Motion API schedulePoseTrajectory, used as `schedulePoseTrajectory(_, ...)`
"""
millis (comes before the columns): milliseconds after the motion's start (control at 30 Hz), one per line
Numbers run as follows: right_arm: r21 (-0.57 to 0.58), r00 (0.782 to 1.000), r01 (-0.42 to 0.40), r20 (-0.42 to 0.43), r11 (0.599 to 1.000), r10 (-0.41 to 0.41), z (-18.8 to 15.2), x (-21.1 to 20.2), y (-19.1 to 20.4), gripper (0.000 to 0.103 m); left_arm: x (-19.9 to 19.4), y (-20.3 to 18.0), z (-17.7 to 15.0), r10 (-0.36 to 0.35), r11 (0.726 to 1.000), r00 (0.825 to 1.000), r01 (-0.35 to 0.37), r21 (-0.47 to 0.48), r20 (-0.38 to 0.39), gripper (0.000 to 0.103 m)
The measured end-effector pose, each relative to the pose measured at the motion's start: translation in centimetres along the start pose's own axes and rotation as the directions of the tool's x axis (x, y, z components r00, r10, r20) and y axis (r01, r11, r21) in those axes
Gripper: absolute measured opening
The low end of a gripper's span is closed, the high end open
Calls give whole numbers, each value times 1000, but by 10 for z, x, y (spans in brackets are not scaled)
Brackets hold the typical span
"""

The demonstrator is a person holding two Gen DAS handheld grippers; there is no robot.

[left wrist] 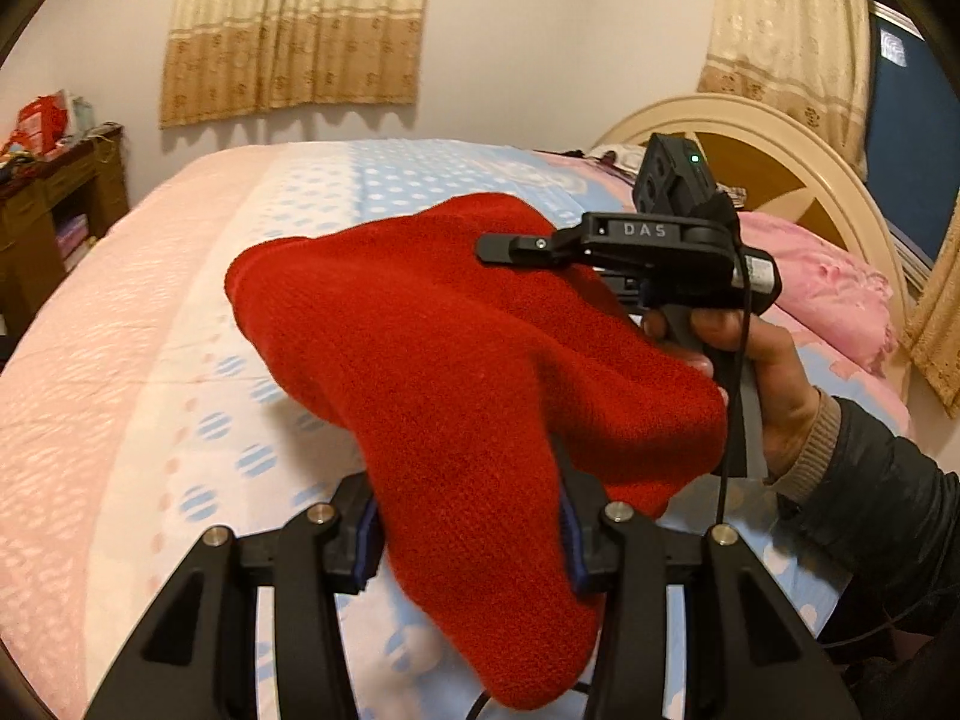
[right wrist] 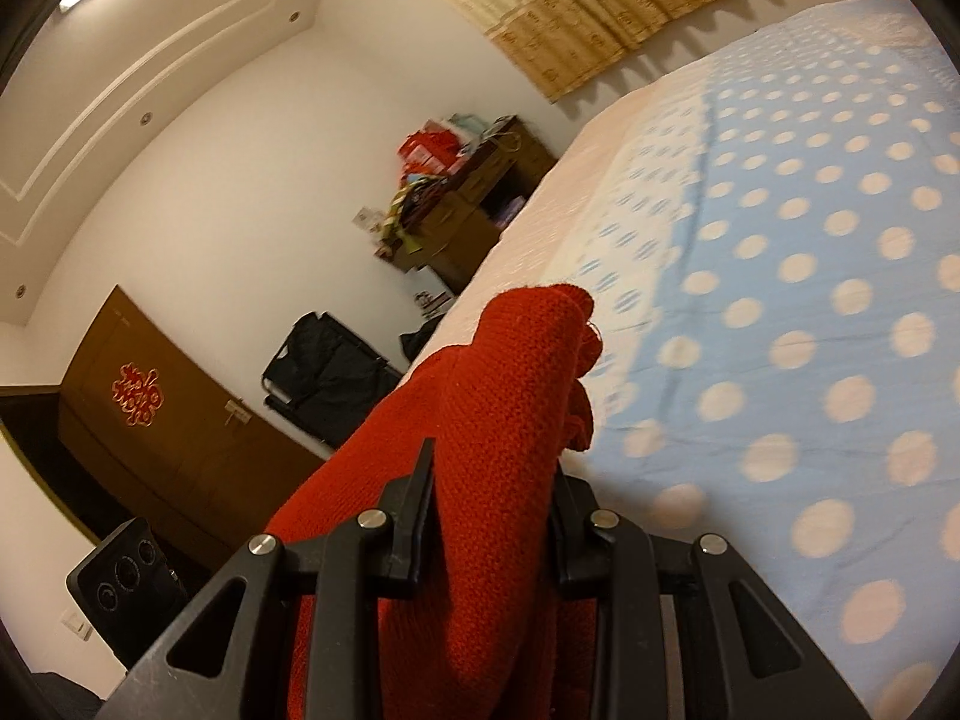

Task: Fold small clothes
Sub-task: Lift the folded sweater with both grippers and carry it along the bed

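A red knitted garment (left wrist: 456, 372) hangs in the air above the bed (left wrist: 180, 360), held by both grippers. My left gripper (left wrist: 471, 534) is shut on its near edge, the cloth bunched between the fingers. My right gripper (left wrist: 510, 246) reaches in from the right, held by a hand, and grips the garment's far side. In the right wrist view the right gripper (right wrist: 492, 516) is shut on the red knit (right wrist: 498, 396), which runs forward past the fingers over the bed (right wrist: 780, 300). The fingertips are hidden by cloth in both views.
The bed has a pink, white and blue dotted cover. A pink pillow (left wrist: 834, 294) and a cream headboard (left wrist: 798, 144) lie at the right. A brown cabinet (left wrist: 54, 210) stands beside the bed. A dark folding chair (right wrist: 324, 378) and a brown door (right wrist: 162, 438) are across the room.
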State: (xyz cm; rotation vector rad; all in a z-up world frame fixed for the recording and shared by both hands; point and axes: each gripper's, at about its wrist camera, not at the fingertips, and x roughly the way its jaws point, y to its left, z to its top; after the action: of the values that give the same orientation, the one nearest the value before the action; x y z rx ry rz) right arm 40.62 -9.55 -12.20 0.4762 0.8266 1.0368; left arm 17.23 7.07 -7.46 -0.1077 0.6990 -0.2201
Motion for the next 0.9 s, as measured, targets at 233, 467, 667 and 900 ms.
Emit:
schedulePoseTrajectory(233,-16,998,-40,-45,999,39,-14,31,24,30,-17,12,-18,46,999,999,-46,-28,11,47)
schedulePoseTrajectory(467,-33,995,-61,-84,998,58,-22,53,41,30,-36,27,-34,67,995,997,-65,-70,31,47)
schedulePoseTrajectory(667,-52,990,-83,-121,995,76,-31,74,62,30,-50,39,-45,90,990,995,-84,-113,45,47)
schedulePoseTrajectory(900,-72,979,-119,-175,990,105,-46,103,83,30,-66,46,-63,121,982,991,-113,-154,49,47)
